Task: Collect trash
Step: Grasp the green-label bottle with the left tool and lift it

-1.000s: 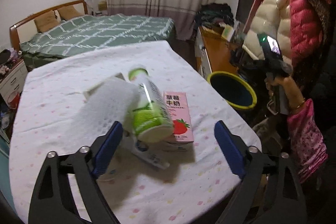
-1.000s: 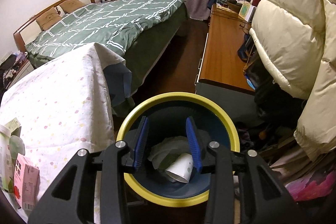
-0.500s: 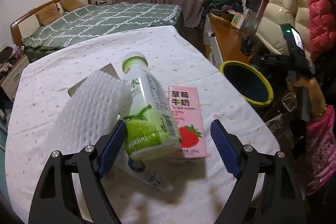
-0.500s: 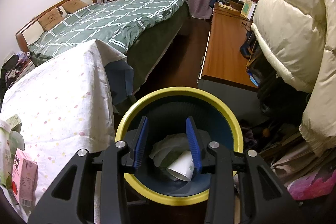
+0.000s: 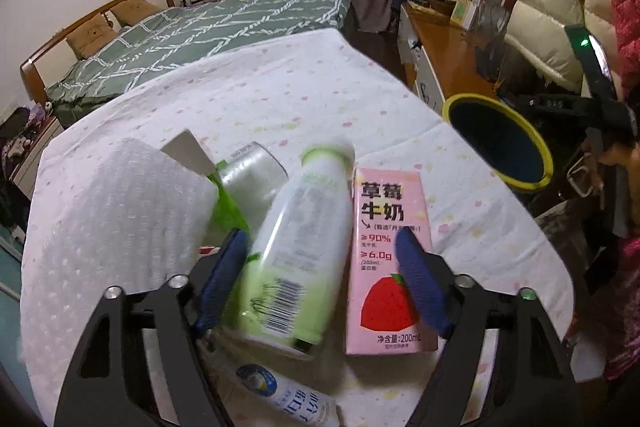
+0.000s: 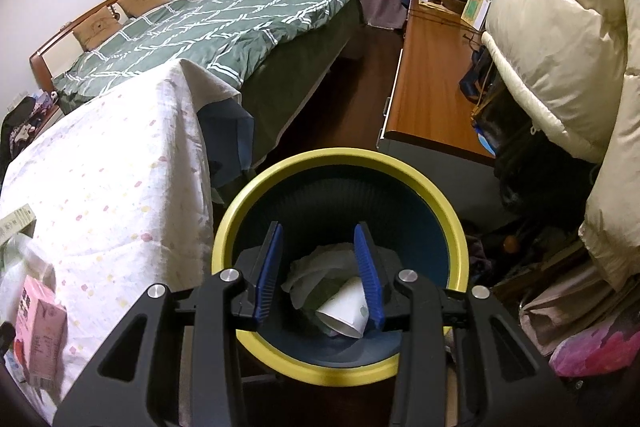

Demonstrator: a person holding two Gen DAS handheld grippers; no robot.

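Between our left claw's [image 5: 320, 279] closing blue pads lies the green-white bottle [image 5: 298, 251], not yet pinched, beside the pink milk carton [image 5: 386, 259] on the worktop [image 5: 280, 99]. Our right claw [image 6: 319, 269], half-open and empty, tilts over the yellow-rimmed bin [image 6: 456, 227].

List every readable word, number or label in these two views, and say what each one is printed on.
"草莓牛奶", on the pink carton, large, near its top.
"≥90%" and "≥6.0g", on the same carton, midway down.
"净含量:200mL", along the carton's bottom edge.
Green-and-white bottle: a barcode and a block of text, too blurred to read.
White tube at the bottom edge: upside-down characters, not legible.
Right wrist view: carton print and a box label at the left edge, too small to read.
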